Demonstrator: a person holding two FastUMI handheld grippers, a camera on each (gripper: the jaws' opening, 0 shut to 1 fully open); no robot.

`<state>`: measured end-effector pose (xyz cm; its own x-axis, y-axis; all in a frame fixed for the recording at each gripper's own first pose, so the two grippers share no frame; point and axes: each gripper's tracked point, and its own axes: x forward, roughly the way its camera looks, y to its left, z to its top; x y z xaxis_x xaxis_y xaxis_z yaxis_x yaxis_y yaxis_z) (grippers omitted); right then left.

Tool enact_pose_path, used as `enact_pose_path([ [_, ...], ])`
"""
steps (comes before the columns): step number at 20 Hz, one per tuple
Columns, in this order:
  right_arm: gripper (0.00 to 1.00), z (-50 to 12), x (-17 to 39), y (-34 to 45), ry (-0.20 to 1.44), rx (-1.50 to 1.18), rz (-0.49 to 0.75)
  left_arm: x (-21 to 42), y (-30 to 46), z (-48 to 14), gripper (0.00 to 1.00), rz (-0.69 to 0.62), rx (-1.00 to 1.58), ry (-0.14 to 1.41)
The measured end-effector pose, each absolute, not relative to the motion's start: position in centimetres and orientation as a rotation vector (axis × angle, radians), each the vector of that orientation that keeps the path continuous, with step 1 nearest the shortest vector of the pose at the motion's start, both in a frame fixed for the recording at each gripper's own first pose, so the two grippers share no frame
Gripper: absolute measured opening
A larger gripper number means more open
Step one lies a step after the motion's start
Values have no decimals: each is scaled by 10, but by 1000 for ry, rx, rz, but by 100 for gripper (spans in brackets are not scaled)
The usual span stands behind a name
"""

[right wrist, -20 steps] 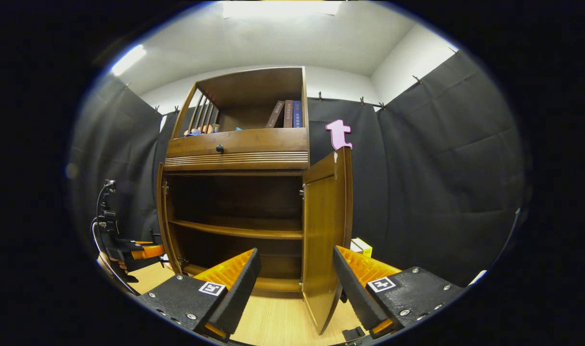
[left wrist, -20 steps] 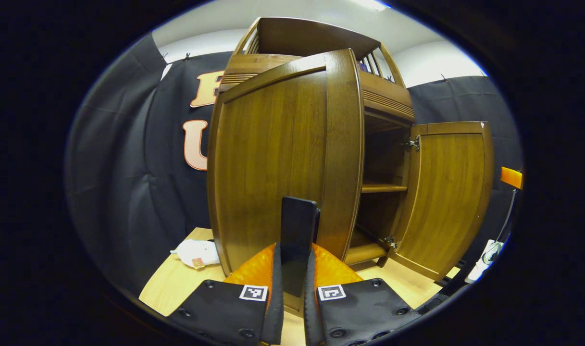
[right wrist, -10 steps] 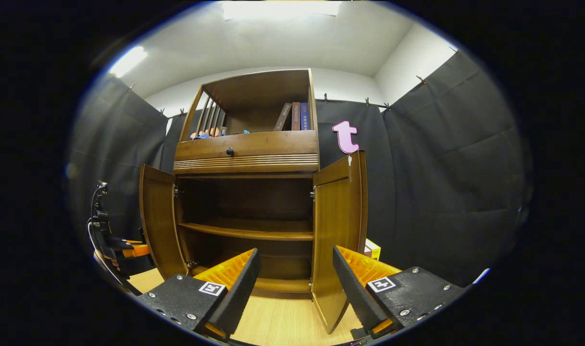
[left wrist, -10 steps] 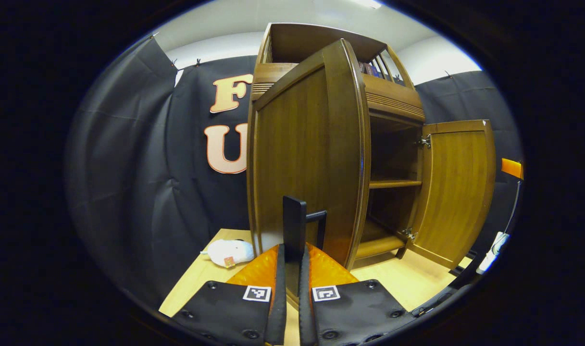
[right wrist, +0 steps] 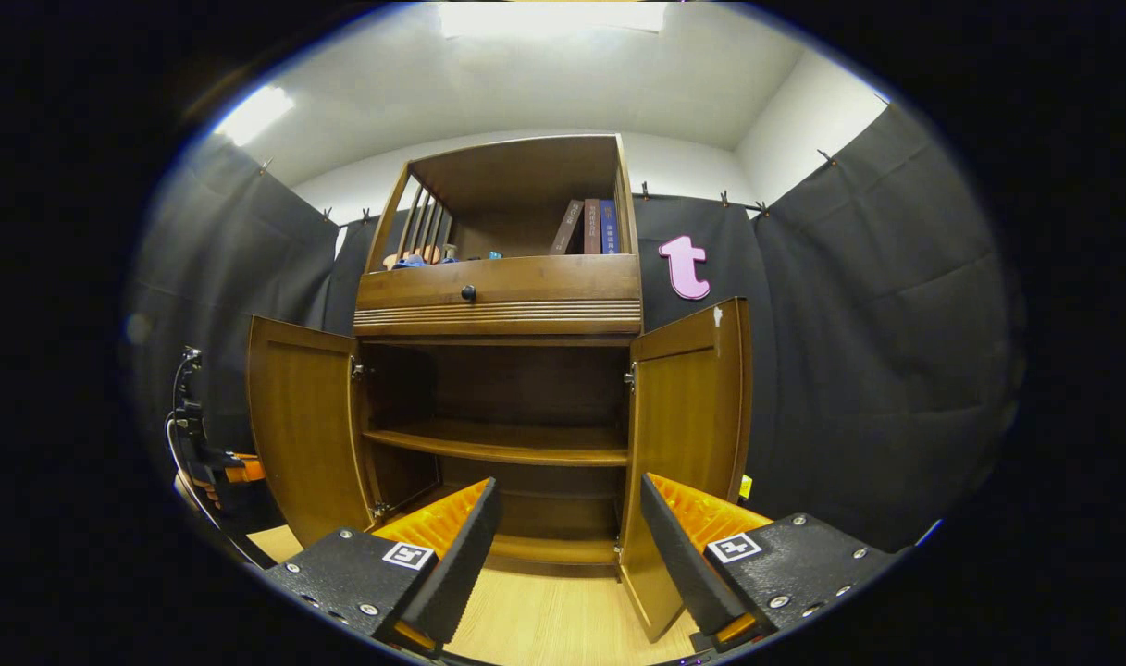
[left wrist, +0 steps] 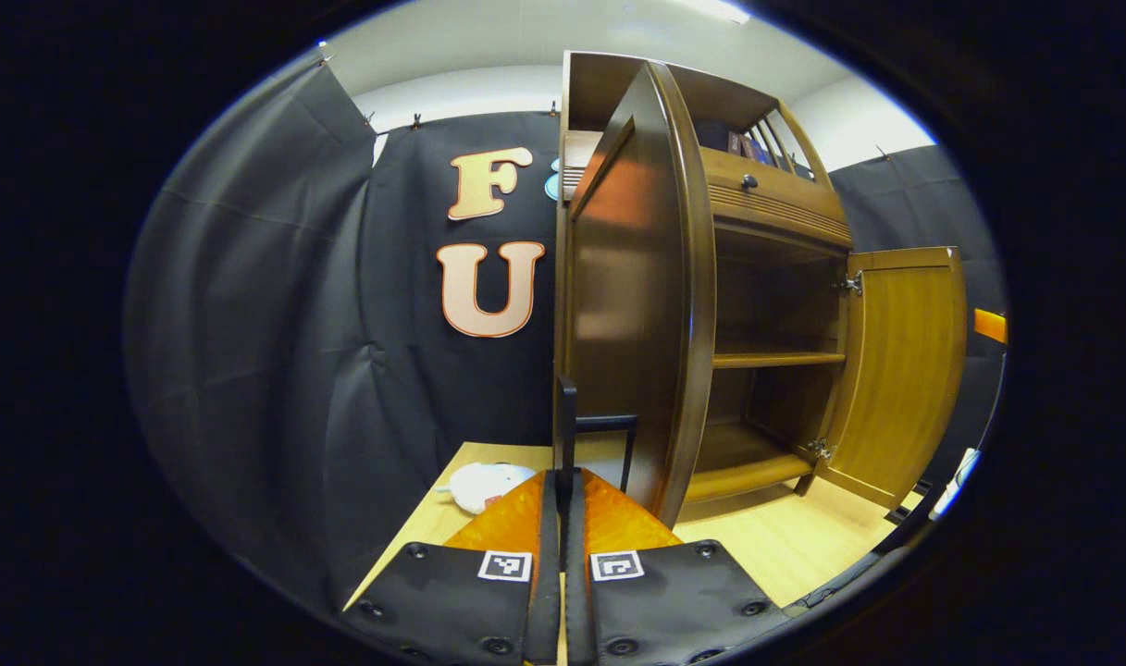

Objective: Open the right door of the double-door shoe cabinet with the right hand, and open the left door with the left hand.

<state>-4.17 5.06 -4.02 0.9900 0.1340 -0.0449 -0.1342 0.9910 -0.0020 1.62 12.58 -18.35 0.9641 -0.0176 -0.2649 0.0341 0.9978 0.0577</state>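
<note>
Left gripper view, left hand-held gripper point(left wrist: 563, 481) clamped on left door's handle point(left wrist: 568, 435), right hand-held gripper point(right wrist: 570, 527) wide

The shoe cabinet point(right wrist: 498, 314) stood against the booth wall with the left door point(right wrist: 303, 425) and the right door point(right wrist: 687, 416) swung outward on either side of its inner shelf point(right wrist: 498, 444). Books point(right wrist: 590, 227) stood in the open top compartment, above a drawer point(right wrist: 498, 282). In the left gripper view, a soft toy point(left wrist: 484, 486) lay on the floor left of the left door, whose handle point(left wrist: 567, 425) sat between the left gripper point(left wrist: 563, 518) fingers.
</note>
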Motion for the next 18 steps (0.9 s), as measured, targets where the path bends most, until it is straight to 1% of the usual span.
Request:
enact_pose_path([
  [1, 98, -40, -42, 54, 43, -2, 139, 18, 133, -184, 10, -25, 63, 265],
  [4, 98, -43, -37, 62, 49, 2, 132, 20, 147, -184, 7, -55, 53, 263],
  [5, 92, -45, -35, 65, 52, 2, 130, 21, 151, -184, 7, -69, 47, 259],
  [6, 99, -47, -34, 68, 54, -2, 125, 22, 156, -182, 4, -78, 41, 250],
  [7, 99, -50, -32, 70, 59, -9, 127, 21, 159, -183, 7, -87, 31, 244],
  [8, 99, -55, -30, 73, 68, -15, 128, 22, 162, -183, 7, -93, 19, 243],
  [9, 99, -57, -29, 75, 75, -16, 130, 22, 163, -183, 11, -99, 15, 242],
  [10, 92, -59, -28, 77, 81, -15, 131, 24, 166, -182, 11, -104, 18, 244],
  [11, 92, -58, -27, 78, 83, -13, 132, 24, 164, -183, 7, -109, 20, 244],
  [12, 92, -57, -26, 80, 82, -12, 133, 23, 164, -183, 11, -114, 21, 246],
  [13, 92, -57, -26, 79, 80, -13, 132, 23, 165, -183, 7, -117, 23, 248],
  [14, 99, -57, -27, 80, 79, -14, 132, 23, 165, -183, 7, -119, 28, 249],
  [15, 92, -56, -27, 81, 79, -14, 133, 23, 167, -184, 7, -119, 39, 249],
  [16, 92, -55, -27, 81, 79, -14, 135, 21, 171, -183, 11, -117, 53, 248],
  [18, 92, -56, -27, 81, 79, -14, 138, 17, 177, -183, 10, -109, 70, 246],
])
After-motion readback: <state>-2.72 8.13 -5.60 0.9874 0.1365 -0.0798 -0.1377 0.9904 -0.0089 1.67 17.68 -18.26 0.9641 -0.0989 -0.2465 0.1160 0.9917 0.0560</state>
